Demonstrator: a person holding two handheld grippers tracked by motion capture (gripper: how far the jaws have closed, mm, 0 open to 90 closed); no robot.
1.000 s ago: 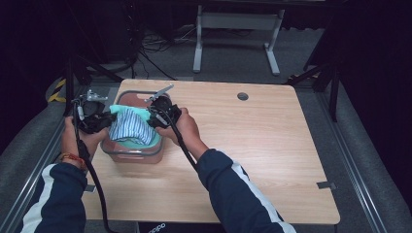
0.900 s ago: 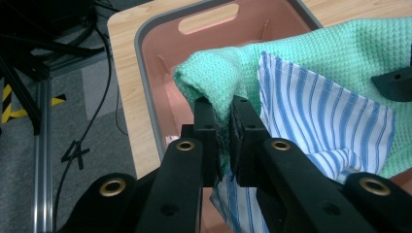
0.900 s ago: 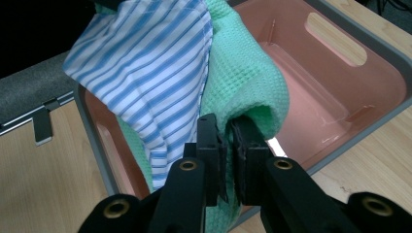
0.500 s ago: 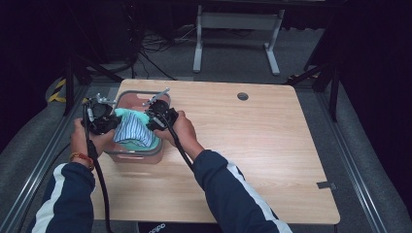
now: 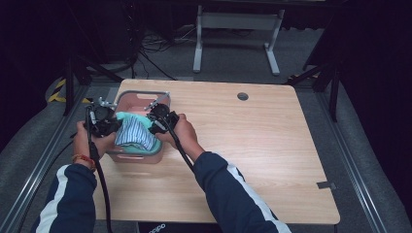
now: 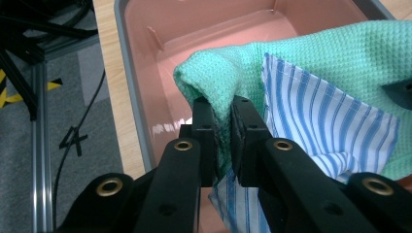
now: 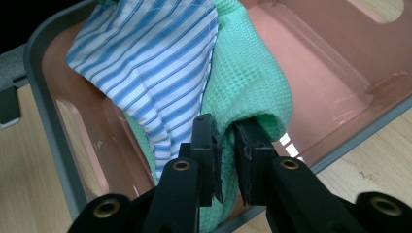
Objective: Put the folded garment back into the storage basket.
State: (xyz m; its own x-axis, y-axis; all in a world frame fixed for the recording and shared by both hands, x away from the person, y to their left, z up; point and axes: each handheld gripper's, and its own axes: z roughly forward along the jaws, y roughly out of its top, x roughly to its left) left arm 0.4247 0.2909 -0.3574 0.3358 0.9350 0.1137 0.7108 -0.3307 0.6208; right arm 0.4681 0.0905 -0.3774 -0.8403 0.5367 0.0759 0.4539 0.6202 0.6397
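Jaws of the left gripper (image 6: 222, 141) are sitting narrow, pinching a bunched fold of the green waffle-weave cloth (image 6: 311, 53) between the black pads. On the other side, the right gripper (image 7: 228, 145) is doing much the same: its jaws have just been easing apart a little, yet the green fold is sitting between them and the pads are touching it on both sides. The cloth is looking soft and thick, with a small square grid in the knit, and a thin blue-and-white striped fabric (image 7: 145, 58) is lying folded against it, smooth and crisp by comparison. Both are hanging over the pink plastic bin (image 5: 141, 99), a glossy rectangular tub with a grey rim and rounded corners, which is standing near the left edge of the pale wooden table (image 5: 272, 155). The cloth is stretching between the two grippers, its lower part dipping inside the bin.
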